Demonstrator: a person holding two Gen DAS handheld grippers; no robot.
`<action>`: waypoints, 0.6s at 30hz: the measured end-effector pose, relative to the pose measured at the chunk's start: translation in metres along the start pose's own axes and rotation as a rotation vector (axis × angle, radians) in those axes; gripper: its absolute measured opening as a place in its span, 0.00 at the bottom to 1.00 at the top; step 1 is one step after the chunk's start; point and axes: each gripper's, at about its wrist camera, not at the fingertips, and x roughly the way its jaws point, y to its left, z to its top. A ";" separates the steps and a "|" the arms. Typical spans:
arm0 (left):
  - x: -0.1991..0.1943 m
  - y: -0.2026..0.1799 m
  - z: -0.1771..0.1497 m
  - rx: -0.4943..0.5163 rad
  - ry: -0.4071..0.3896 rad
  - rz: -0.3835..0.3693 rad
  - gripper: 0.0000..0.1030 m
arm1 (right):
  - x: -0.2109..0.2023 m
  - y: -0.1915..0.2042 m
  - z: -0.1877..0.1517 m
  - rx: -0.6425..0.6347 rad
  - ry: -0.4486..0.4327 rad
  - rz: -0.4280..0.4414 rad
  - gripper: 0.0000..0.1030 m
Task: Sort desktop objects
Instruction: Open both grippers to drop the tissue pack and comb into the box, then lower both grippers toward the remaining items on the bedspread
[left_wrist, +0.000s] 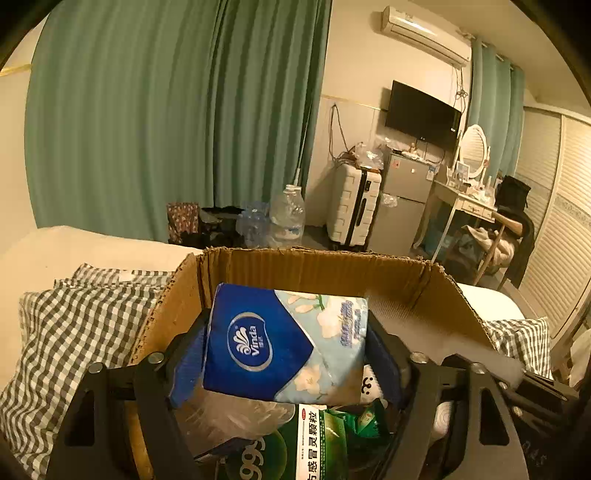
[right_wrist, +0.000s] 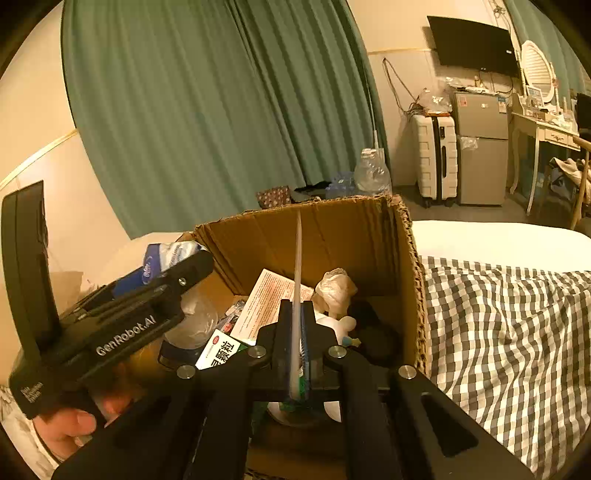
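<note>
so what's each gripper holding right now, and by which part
Left gripper: the tissue pack, its jaws on the pack's two short ends. Right gripper: a thin pale stick-like thing, held near its lower end.

One cardboard box (left_wrist: 314, 273); one tissue pack (left_wrist: 280, 343); two claws.
</note>
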 end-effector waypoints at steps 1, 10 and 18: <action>0.001 -0.002 0.000 0.003 0.010 0.015 0.96 | -0.005 0.000 -0.001 0.005 -0.011 -0.006 0.36; -0.037 0.003 -0.021 -0.031 0.060 0.057 1.00 | -0.050 0.014 -0.023 0.002 0.005 -0.081 0.59; -0.092 0.013 -0.031 -0.097 0.099 0.043 1.00 | -0.100 0.050 -0.045 -0.003 0.015 -0.066 0.59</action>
